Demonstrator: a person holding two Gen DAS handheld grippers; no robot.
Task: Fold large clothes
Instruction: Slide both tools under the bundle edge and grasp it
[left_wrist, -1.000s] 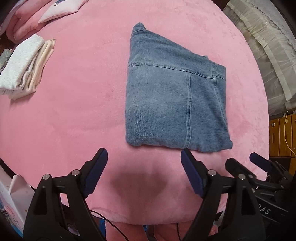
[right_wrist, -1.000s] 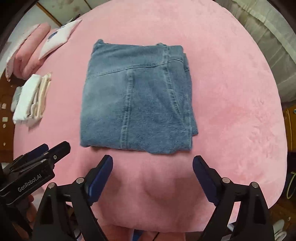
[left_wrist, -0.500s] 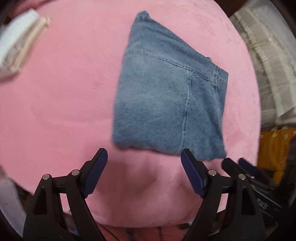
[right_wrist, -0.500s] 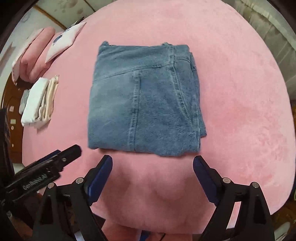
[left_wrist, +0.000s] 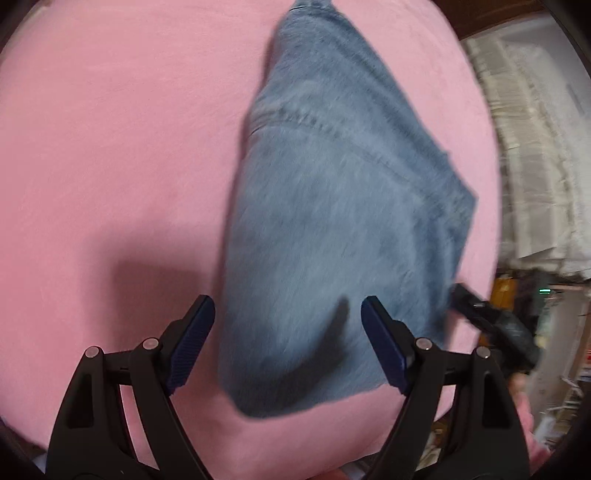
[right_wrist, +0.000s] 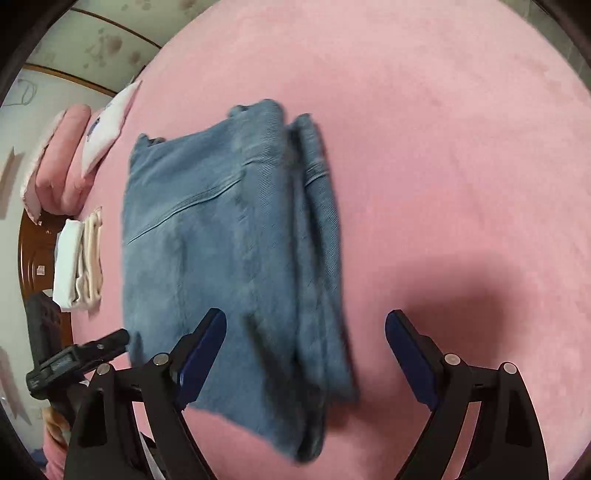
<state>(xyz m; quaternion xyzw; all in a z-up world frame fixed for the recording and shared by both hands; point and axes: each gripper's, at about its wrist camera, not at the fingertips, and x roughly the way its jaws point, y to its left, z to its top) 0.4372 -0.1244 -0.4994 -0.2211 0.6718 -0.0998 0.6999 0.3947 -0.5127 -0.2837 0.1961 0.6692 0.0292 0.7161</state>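
A home bedroom is showing here: a bed (right_wrist: 424, 155) is lying under a plush pink cover. Pink pillows (right_wrist: 61, 158) and a white cushion (right_wrist: 107, 125) are resting at the bed's far left edge, with folded pale clothes (right_wrist: 77, 266) lying just nearer. Frilled cream curtains (left_wrist: 535, 155) are hanging beyond the bed's right side.

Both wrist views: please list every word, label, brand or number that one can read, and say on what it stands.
No text can be read.
Left gripper, seen in the right wrist view: a marking on its body, too blurred to read.
White pillow: a blue print, too small to tell.
Folded jeans: no label shows.
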